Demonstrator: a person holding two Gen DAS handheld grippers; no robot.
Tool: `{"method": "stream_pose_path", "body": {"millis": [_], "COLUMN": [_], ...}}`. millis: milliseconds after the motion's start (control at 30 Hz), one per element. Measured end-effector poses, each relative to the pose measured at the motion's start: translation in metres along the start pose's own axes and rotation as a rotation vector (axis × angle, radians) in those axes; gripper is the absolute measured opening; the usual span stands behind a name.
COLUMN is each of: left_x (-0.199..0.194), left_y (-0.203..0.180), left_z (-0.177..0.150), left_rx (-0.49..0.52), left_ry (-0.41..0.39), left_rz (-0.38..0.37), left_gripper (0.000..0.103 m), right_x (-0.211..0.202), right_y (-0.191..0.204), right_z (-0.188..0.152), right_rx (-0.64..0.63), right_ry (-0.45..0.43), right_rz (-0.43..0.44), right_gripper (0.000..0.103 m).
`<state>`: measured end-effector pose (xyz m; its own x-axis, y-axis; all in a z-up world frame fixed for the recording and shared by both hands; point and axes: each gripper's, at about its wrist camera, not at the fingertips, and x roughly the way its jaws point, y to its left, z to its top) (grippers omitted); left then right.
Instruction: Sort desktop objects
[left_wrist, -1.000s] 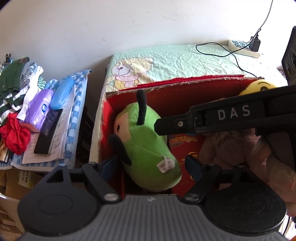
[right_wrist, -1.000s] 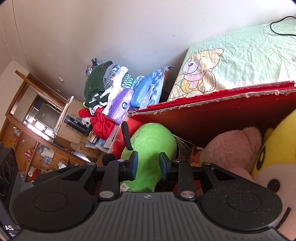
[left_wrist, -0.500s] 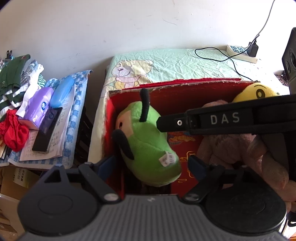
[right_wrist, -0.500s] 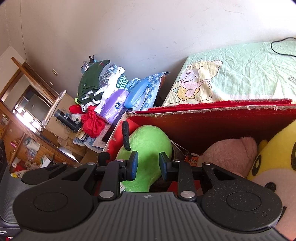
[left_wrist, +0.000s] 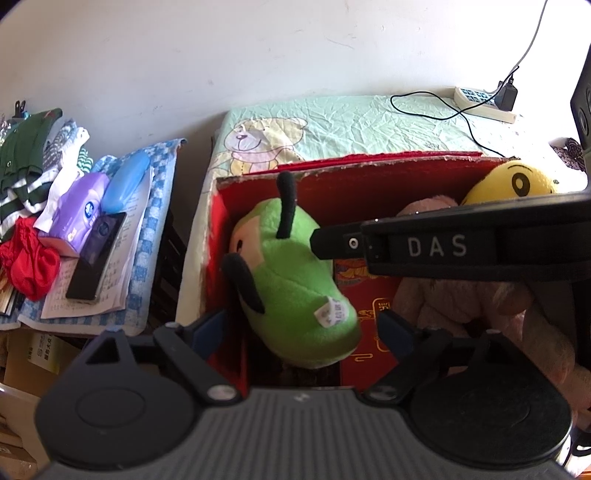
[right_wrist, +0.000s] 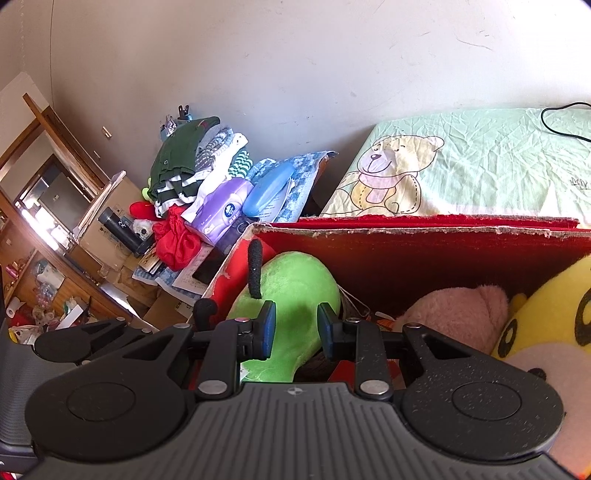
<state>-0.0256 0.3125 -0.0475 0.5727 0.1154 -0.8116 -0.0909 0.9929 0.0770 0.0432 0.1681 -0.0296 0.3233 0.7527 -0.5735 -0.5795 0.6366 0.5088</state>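
With the green plush toy (left_wrist: 291, 284) lying centre frame in the red box (left_wrist: 369, 177), both the left gripper (left_wrist: 301, 328) and right gripper (right_wrist: 293, 328) hover empty with fingers apart, so the placing step looks done and the next move calls for retreat

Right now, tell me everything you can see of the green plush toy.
The green plush toy is fuzzy bright green, with a tan face patch, black antennae and a white sewn tag. It lies tilted in the left end of the red box, beside a pink plush toy. The left gripper straddles it, jaws open.
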Motion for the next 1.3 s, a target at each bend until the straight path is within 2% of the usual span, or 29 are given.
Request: {"method": "stream_pose_path", "body": {"millis": [133,400,600,833,1100,1300], "left_x": [0.000,0.003,0.004,0.005,0.004,0.003], "left_y": [-0.001,-0.002,-0.003,-0.004,-0.003,-0.004], "left_z": [0.000,0.000,0.000,-0.003,-0.007,-0.009], "left_rx": [0.001,0.008,0.001,-0.022,-0.024,-0.026], "left_ry": [-0.001,-0.006,0.000,0.022,0.018,0.009], "left_rz": [0.003,0.008,-0.008,-0.032,-0.031,-0.027], "left_gripper": [0.091,0.091,0.090,0.089,0.089,0.091], "right_x": [0.000,0.002,-0.009,-0.012,-0.012,-0.011], "right_y": [-0.004,0.001,-0.008,-0.001,-0.005,0.003], "right_z": [0.002,0.001,-0.001,-0.004,-0.006,-0.008], "right_rx": [0.032,0.013,0.067,0.032,0.061,0.005], "right_ry": [0.014,0.032,-0.022,-0.028,-0.048,-0.042], "right_rz": [-0.003,-0.004,0.038,-0.005,-0.012,-0.041], "right_gripper": [0.029,0.029,0.029,0.029,0.030,0.030]}}
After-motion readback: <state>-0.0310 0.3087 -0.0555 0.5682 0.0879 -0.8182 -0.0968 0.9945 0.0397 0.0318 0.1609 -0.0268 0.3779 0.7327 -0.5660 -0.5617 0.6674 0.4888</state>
